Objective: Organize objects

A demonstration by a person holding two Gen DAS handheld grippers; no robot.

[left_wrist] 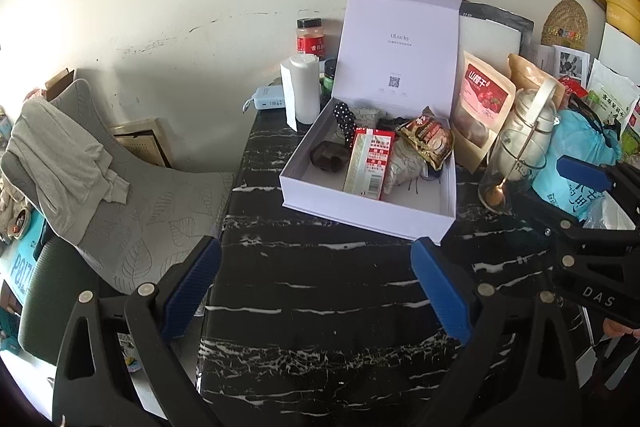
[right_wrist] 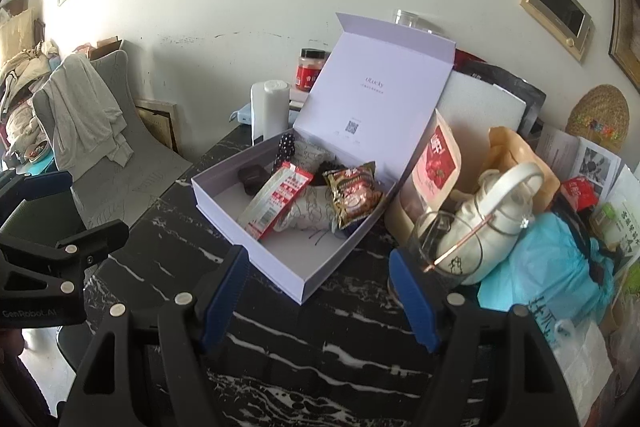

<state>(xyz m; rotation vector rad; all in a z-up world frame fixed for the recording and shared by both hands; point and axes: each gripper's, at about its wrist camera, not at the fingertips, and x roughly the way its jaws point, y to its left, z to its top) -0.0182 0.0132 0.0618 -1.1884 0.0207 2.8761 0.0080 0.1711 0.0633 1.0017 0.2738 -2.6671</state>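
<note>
A white lidded box stands open on the black marble table, its lid upright. Inside lie a red-and-white carton, a brown snack packet, a small dark case and a polka-dot item. The box also shows in the right wrist view. My left gripper is open and empty, hovering over bare table in front of the box. My right gripper is open and empty near the box's front corner, beside a glass cup.
Right of the box stand a red snack pouch, a glass cup, a white kettle and a blue plastic bag. A paper roll and jar stand behind. A grey chair sits left of the table.
</note>
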